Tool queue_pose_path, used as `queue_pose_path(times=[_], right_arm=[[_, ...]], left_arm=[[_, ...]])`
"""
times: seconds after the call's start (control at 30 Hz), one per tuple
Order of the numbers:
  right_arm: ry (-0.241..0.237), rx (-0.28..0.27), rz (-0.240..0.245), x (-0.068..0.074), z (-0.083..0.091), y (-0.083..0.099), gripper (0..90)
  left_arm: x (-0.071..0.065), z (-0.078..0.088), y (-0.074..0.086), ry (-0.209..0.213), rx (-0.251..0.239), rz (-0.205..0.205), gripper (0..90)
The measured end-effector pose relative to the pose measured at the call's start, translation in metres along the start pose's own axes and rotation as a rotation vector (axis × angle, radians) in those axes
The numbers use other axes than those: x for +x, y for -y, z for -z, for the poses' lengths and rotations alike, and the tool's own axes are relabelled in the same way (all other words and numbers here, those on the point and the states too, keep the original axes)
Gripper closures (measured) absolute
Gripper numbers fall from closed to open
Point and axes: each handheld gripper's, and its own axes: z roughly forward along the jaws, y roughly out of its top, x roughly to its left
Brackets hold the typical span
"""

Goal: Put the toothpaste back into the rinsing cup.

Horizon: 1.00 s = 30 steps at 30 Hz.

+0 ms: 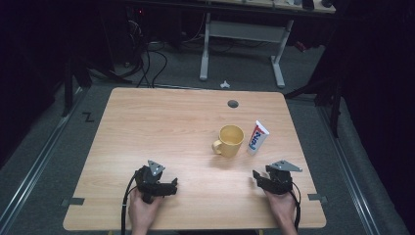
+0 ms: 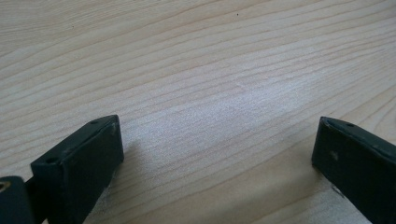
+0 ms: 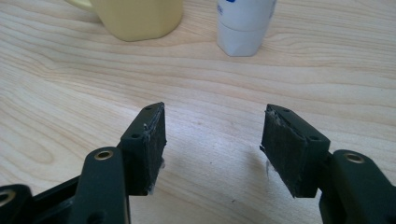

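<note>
right gripper (image 1: 258,177): jaws apart, nothing between them. yellow mug (image 1: 231,140) and toothpaste tube (image 1: 257,137) stand ahead, well apart from it.

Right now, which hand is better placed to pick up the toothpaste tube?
Right. The right gripper sits just below the toothpaste tube with open fingers facing it. The left gripper is farther off, with the yellow mug between.

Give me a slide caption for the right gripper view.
Open hand-held gripper faces a yellow mug and a white tube on the wooden table.
</note>
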Motion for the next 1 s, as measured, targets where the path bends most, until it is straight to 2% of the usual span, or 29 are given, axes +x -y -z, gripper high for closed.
queue_pose_path(times=[0.33,0.67,1.0], right_arm=[[-0.031,-0.014,0.003,0.009,0.001,-0.004,40.1],[-0.046,-0.035,0.01,0.017,0.002,-0.015,39.8],[-0.024,-0.069,-0.026,0.009,0.003,-0.027,38.5]], left_arm=[[0.0,0.0,0.0,0.0,0.0,0.0,2.2],[0.0,0.0,0.0,0.0,0.0,0.0,2.3],[0.0,0.0,0.0,0.0,0.0,0.0,2.3]])
